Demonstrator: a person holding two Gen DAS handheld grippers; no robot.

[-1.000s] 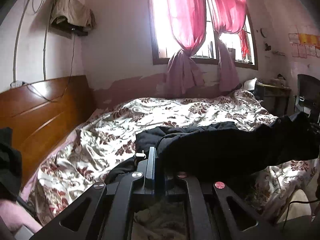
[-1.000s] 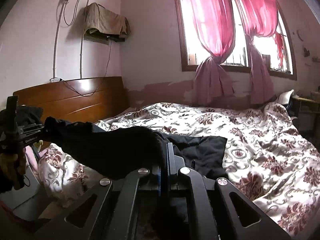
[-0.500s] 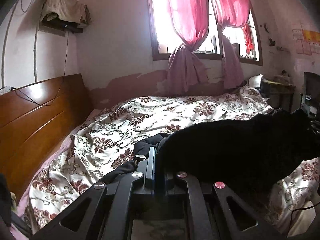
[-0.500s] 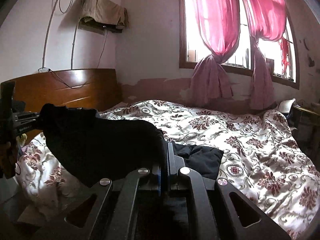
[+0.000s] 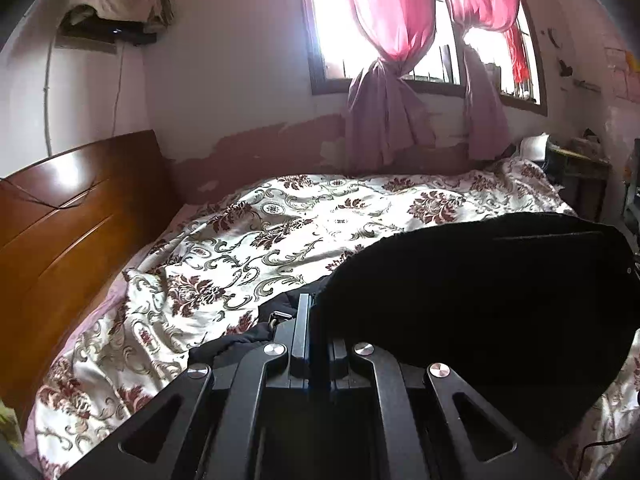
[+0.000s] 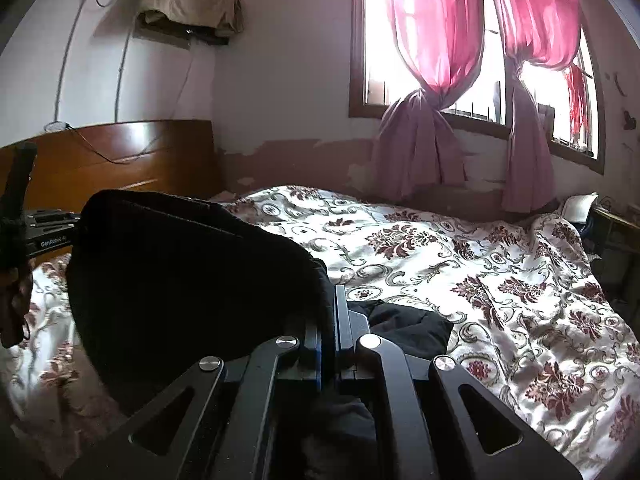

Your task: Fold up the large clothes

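A large black garment [image 5: 492,300] is held up and stretched between both grippers above the bed. My left gripper [image 5: 316,312] is shut on one edge of it; the cloth spreads to the right. My right gripper [image 6: 332,308] is shut on the other edge; the cloth [image 6: 188,276] spreads to the left, toward the left gripper's body [image 6: 48,236] seen at the far left. Part of the black garment [image 6: 408,324] still lies on the floral bedspread [image 6: 460,264] below.
A wooden headboard [image 5: 68,220] stands at the left. A window with pink curtains [image 5: 388,64] is on the far wall. A shelf with draped cloth [image 6: 192,12] hangs high on the wall. A small table [image 5: 580,176] stands at the far right.
Both grippers have lifted the black garment higher off the bed. It now hangs as a broad raised sheet between them.
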